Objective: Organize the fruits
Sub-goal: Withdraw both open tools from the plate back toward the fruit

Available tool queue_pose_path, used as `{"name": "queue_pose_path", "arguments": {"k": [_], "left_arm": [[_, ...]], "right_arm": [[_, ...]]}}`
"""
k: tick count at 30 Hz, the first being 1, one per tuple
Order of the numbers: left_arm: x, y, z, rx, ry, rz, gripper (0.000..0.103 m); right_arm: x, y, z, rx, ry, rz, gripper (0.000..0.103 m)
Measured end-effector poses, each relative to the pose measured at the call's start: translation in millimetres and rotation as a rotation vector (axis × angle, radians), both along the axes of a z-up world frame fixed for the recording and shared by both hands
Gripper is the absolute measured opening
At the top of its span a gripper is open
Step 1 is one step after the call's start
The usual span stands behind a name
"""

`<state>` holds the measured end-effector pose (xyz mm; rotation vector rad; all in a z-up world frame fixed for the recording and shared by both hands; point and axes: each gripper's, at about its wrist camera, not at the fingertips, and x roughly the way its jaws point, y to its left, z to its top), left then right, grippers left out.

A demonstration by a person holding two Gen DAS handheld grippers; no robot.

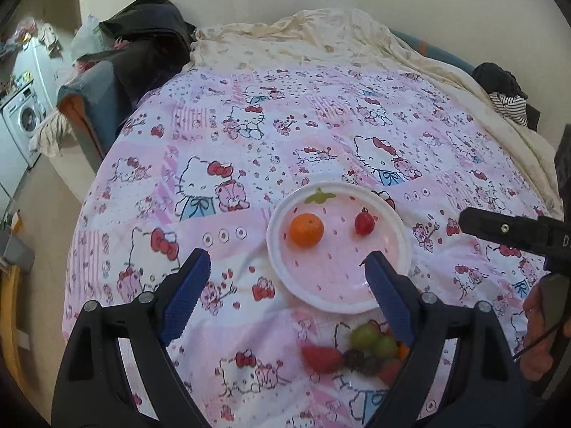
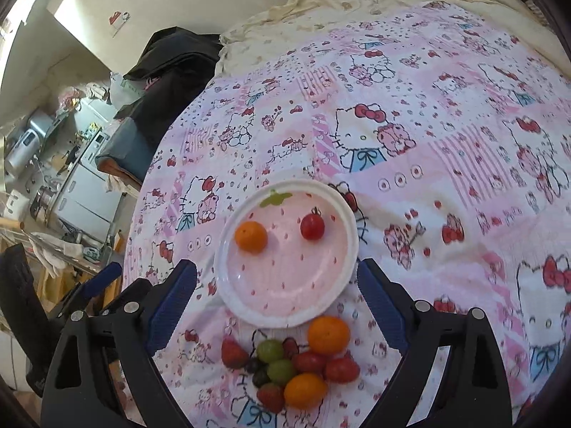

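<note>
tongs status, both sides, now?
Left tongs: open, holding nothing.
Right tongs: open, holding nothing.

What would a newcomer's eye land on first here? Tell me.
The pink plate in the middle of the cartoon-cat bedspread, holding only a small orange and a cherry tomato set apart. Then the fruit pile on the bedspread just below it, between the right tongs, which stand open and empty.

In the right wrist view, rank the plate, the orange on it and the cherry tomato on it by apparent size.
1. plate
2. orange
3. cherry tomato
All three lie at a similar distance, so the order is fairly safe.
</note>
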<state>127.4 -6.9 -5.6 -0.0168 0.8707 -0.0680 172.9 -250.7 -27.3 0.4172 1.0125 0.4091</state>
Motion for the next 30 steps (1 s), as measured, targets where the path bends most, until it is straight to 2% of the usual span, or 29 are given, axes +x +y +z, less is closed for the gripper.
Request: {"name": "queue_pose_path", "arguments": {"k": [20, 25, 30], "left_arm": [[-48.8, 14.5, -2.4, -0.059, 0.048, 0.042, 0.086], [-48.7, 21.5, -12.5, -0.075, 0.100, 0.073, 0.086], [-44.2, 33.5, -26.9, -0.129, 0.164, 0.131, 0.086]], "right_arm": [[-66.7, -17.5, -7.0, 0.012, 0.053, -0.056, 0.093], [-74.2, -19.6, -18.4, 0.004, 0.098, -0.074, 0.093], [-74.1, -21.9, -27.9, -0.007, 0.134, -0.093, 0.093]]}}
